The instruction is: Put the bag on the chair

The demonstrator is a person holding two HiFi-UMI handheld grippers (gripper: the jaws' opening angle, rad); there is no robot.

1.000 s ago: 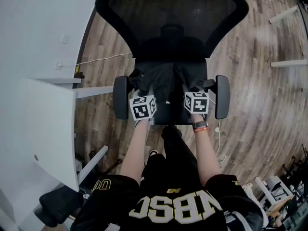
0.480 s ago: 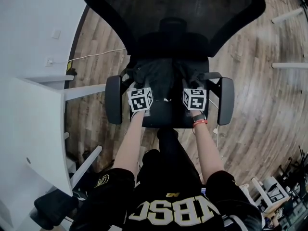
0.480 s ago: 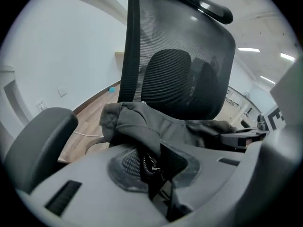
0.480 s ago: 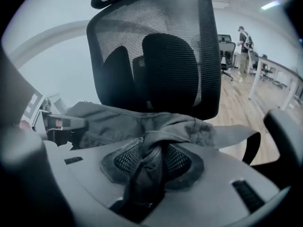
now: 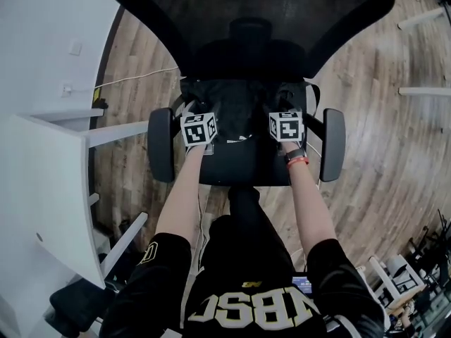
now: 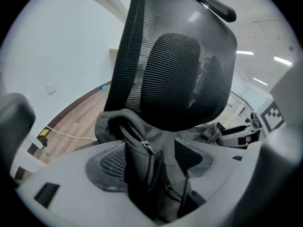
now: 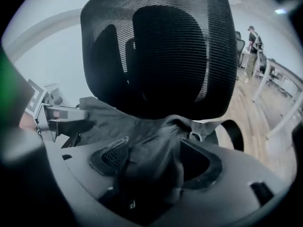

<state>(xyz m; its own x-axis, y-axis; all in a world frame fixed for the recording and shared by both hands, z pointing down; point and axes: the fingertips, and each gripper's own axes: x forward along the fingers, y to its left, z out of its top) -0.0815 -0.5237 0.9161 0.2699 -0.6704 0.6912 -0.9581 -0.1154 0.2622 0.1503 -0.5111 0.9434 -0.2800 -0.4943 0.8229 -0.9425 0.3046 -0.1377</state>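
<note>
The black bag lies slumped on the seat of the black mesh office chair, against its backrest. My left gripper is at the bag's left side and my right gripper at its right side. In the left gripper view a black strap with a buckle stands between the left gripper jaws, which are opening wide. In the right gripper view a bunch of bag fabric sits loose between the right gripper jaws, also opening. Neither pair of pads presses on it.
The chair's armrests flank both grippers. A white desk stands at the left, with a cable on the wood floor. White table legs are at the right. A person stands far off.
Both grippers have moved forward over the seat toward the backrest, carrying the bag with them. The bag now rests deeper on the seat.
</note>
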